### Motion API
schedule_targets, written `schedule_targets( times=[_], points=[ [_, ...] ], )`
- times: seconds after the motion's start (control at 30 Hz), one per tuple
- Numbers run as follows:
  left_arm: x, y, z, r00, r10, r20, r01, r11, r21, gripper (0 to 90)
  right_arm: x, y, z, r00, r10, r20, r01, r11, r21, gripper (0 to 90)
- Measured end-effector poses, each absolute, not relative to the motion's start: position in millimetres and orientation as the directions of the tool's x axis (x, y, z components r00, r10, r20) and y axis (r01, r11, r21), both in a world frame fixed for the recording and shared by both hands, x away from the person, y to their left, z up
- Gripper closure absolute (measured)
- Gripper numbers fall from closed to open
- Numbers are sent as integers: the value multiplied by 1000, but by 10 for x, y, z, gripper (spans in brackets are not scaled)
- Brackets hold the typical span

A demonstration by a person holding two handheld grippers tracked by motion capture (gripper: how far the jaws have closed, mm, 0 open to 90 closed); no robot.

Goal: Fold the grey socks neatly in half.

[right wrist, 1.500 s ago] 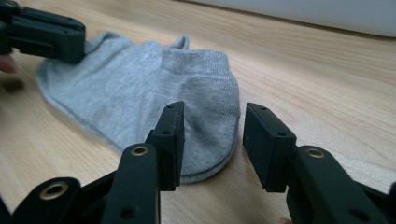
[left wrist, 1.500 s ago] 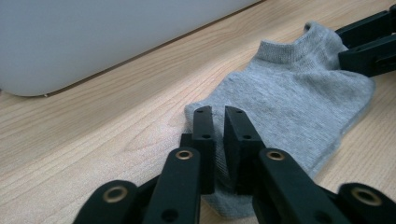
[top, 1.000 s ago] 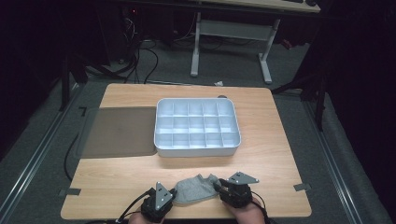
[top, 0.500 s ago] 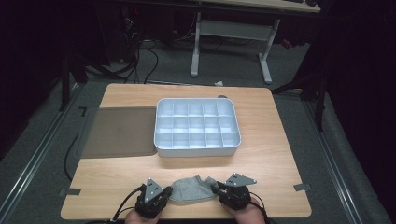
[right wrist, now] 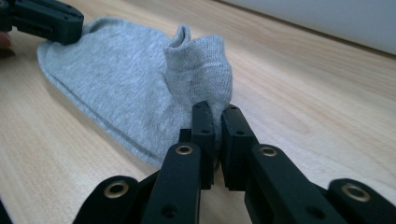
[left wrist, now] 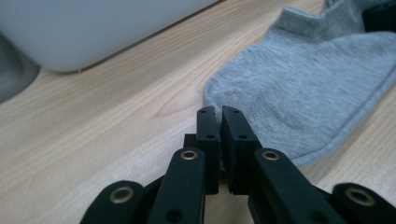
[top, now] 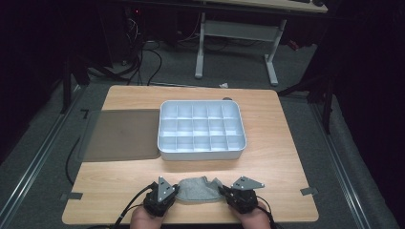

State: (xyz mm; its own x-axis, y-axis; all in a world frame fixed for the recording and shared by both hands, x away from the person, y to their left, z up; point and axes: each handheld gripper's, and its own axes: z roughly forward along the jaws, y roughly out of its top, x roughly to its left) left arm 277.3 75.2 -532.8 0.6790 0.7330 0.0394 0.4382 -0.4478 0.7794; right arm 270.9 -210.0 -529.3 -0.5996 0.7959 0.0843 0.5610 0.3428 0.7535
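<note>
Both grippers' jaws pinched tight on grey sock (top: 195,189) ends; right just closed.

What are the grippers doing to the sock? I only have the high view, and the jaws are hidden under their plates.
Observer: The left gripper is shut on the rounded edge of the grey sock.
Operator: Right one?
Observer: The right gripper has just been closing its jaws, with the bunched end of the sock pinched between them.
Operator: Sock lifted?
Observer: It lies mostly flat on the table. Just the pinched fold stands up.
</note>
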Motion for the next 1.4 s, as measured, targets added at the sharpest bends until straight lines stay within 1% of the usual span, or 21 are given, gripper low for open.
schedule_targets(
  times=[0.03, 0.13, 0.23, 0.3, 0.37, 0.4, 0.57, 0.7, 0.87, 0.9, 0.97, 1.0, 1.03, 1.07, 1.1, 1.13, 1.17, 1.2, 1.3, 1.37, 1.4],
  points=[
    [2785, 743, -5327, 685, 727, 46, 431, -456, 779, 860, 2742, -2121, -5281, -585, 806, 94, 569, 325, 755, 863],
    [2882, 766, -5327, 702, 712, -7, 449, -435, 781, 859, 2812, -2141, -5265, -577, 812, 90, 570, 322, 756, 862],
    [2954, 790, -5329, 706, 708, -33, 460, -422, 781, 858, 2878, -2140, -5241, -575, 814, 85, 575, 327, 750, 862],
    [2981, 796, -5330, 704, 709, -30, 458, -422, 782, 857, 2932, -2121, -5230, -569, 818, 84, 577, 325, 749, 861],
    [2998, 811, -5330, 695, 719, -6, 450, -429, 783, 852, 2980, -2092, -5240, -569, 817, 89, 583, 325, 745, 862],
    [3011, 827, -5329, 692, 721, -15, 458, -423, 782, 849, 2985, -2080, -5244, -570, 816, 93, 582, 321, 747, 861],
    [3038, 864, -5327, 676, 736, -36, 479, -401, 781, 847, 2907, -2068, -5209, -578, 808, 114, 566, 296, 769, 861],
    [3001, 853, -5326, 664, 748, -14, 477, -409, 778, 858, 2834, -2090, -5200, -576, 806, 133, 559, 270, 784, 862],
    [3002, 875, -5318, 651, 758, -35, 494, -388, 778, 856, 2830, -2095, -5213, -584, 802, 126, 559, 284, 779, 862],
    [3002, 875, -5318, 651, 758, -35, 494, -388, 778, 850, 2828, -2095, -5216, -583, 802, 132, 562, 280, 778, 862],
    [2992, 889, -5269, 643, 765, -47, 488, -361, 795, 786, 2827, -2093, -5220, -585, 800, 132, 562, 283, 777, 861],
    [2989, 883, -5179, 634, 770, -64, 473, -321, 820, 753, 2820, -2075, -5230, -588, 800, 121, 563, 296, 772, 861],
    [2989, 883, -5179, 634, 770, -64, 473, -321, 820, 735, 2820, -2075, -5230, -588, 800, 121, 563, 296, 772, 861],
    [2989, 849, -5120, 638, 766, -77, 466, -304, 831, 735, 2819, -2071, -5233, -588, 800, 120, 563, 298, 771, 861],
    [2985, 743, -5057, 653, 750, -106, 465, -287, 837, 696, 2827, -2073, -5237, -588, 800, 123, 565, 297, 770, 861],
    [2981, 675, -5044, 657, 744, -117, 470, -284, 836, 687, 2831, -2074, -5241, -587, 800, 125, 566, 295, 770, 860],
    [2981, 675, -5044, 657, 744, -117, 470, -284, 836, 687, 2835, -2076, -5246, -588, 799, 126, 566, 295, 770, 860],
    [2979, 553, -5053, 667, 732, -135, 476, -280, 834, 688, 2835, -2076, -5248, -587, 800, 129, 568, 293, 769, 860],
    [2997, 351, -5118, 679, 718, -154, 505, -305, 807, 746, 2834, -2073, -5259, -586, 798, 138, 575, 290, 765, 859],
    [3002, 235, -5169, 683, 716, -141, 516, -337, 788, 797, 2832, -2074, -5263, -588, 797, 138, 573, 290, 766, 860],
    [3006, 184, -5197, 686, 718, -118, 516, -366, 775, 818, 2833, -2079, -5264, -589, 796, 137, 572, 291, 767, 860]
  ],
)
